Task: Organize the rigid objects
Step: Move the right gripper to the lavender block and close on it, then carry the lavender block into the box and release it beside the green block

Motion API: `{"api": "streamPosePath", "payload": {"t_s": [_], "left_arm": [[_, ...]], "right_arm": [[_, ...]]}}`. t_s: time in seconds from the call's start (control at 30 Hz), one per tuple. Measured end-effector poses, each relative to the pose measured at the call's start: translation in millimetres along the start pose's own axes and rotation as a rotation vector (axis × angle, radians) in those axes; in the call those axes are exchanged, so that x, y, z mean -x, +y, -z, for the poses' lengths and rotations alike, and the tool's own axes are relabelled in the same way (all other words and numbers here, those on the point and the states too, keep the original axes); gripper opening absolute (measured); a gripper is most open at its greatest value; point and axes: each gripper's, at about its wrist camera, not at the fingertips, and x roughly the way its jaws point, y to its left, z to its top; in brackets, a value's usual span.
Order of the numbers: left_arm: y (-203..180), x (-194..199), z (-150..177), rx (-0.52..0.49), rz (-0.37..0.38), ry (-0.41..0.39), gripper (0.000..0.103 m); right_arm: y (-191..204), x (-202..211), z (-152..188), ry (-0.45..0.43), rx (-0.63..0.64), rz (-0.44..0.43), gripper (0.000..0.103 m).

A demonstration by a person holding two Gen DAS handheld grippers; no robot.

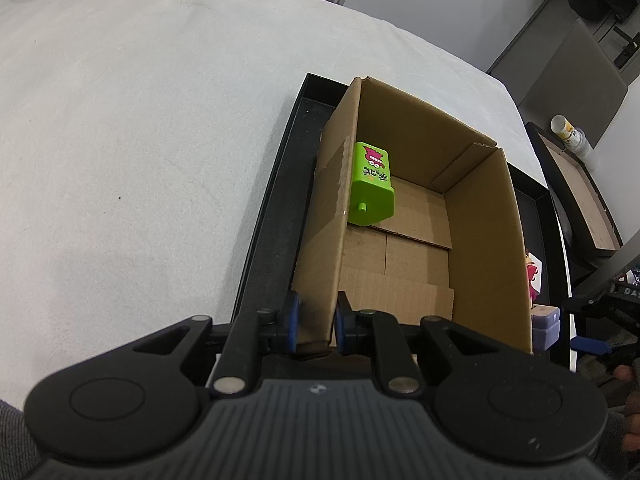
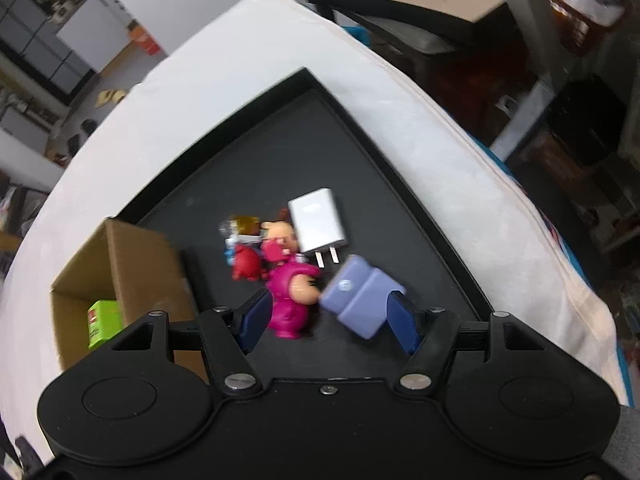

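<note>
My left gripper (image 1: 318, 320) is shut on the near left wall of the cardboard box (image 1: 480, 216), which stands in a black tray (image 1: 276, 216). A green block (image 1: 372, 184) with a cartoon print leans inside the box against its left wall. My right gripper (image 2: 330, 320) hangs open over the tray's right part (image 2: 280, 152). Between its blue pads lie a pink figure (image 2: 288, 300) and a purple block (image 2: 356, 296), and neither is squeezed. Beyond them lie a white charger (image 2: 318, 220), a red figure (image 2: 246, 266) and a small yellow-topped piece (image 2: 244, 224).
The tray rests on a white cloth-covered table (image 1: 140, 140). A second black-framed tray (image 1: 580, 184) with a brown base and a white bottle (image 1: 568, 134) stand off the table's right side. The right wrist view is blurred by motion.
</note>
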Motion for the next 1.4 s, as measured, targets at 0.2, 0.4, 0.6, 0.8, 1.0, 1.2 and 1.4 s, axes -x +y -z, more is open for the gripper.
{"api": "streamPosePath", "payload": {"t_s": [0.2,0.4,0.6,0.8,1.0,1.2,1.4], "left_arm": [[0.3,-0.1,0.0,-0.002,-0.002,0.000,0.016],[0.3,-0.1,-0.1,-0.002,-0.001,0.000,0.016],[0.4,-0.3,-0.1,-0.002,-0.002,0.000,0.016],[0.5,-0.5,-0.1,-0.002,-0.002,0.000,0.016],[0.9,-1.7,-0.6,0.000,-0.003,0.000,0.016],[1.0,-2.1,-0.8,0.001,-0.003,0.000,0.016],[1.0,-2.1,-0.8,0.001,-0.002,0.000,0.016]], "right_arm": [[-10.9,-16.2,0.2,0.010,-0.071,0.027,0.063],[-15.2,-29.2,-0.2,0.011,-0.142,0.036,0.063],[-22.8,-43.0,0.2,0.016,-0.216,0.075,0.063],[-24.7,-51.9,-1.5,0.026,-0.230,0.055,0.052],[-22.3,-41.3,0.4,0.014,-0.201,0.057,0.047],[-17.4,-26.0,-0.5,-0.011,-0.171,0.034,0.047],[1.3,-7.6,-2.7,-0.033,-0.123,-0.015,0.047]]}}
